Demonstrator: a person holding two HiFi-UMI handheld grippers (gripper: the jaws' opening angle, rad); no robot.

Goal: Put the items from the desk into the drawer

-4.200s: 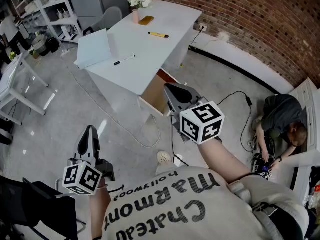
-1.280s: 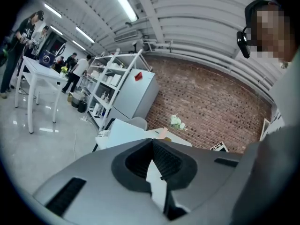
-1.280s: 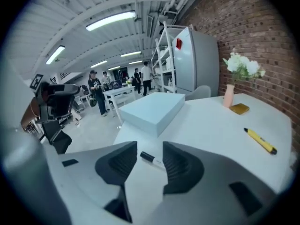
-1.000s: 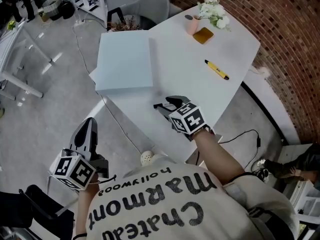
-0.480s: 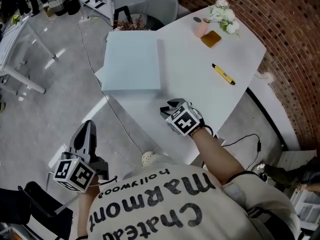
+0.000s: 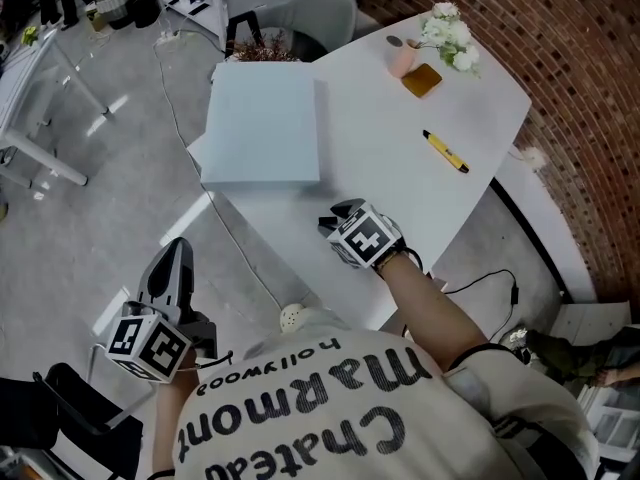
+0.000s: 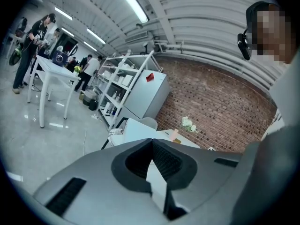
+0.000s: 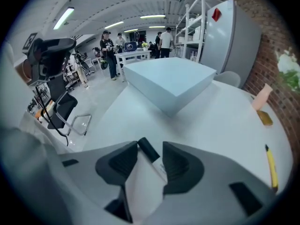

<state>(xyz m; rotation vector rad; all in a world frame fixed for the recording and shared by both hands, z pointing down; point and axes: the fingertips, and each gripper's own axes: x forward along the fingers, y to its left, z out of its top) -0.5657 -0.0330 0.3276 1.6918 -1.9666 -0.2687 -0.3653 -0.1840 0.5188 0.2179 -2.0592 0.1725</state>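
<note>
One risk: right gripper (image 8: 150, 145), jaws just closing but not yet pinching, straddles the marker (image 8: 148, 150) askew, so it could pivot free and roll off the desk (image 8: 211, 121).

Bright, even light — edges bowed, corners dark.

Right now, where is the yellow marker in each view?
Head view: yellow marker on the white desk, right of centre.
Left gripper view: not in it.
Right gripper view: yellow marker at the lower right edge, on the desk.
Shared landmark: white flowers, visible in all three.
</note>
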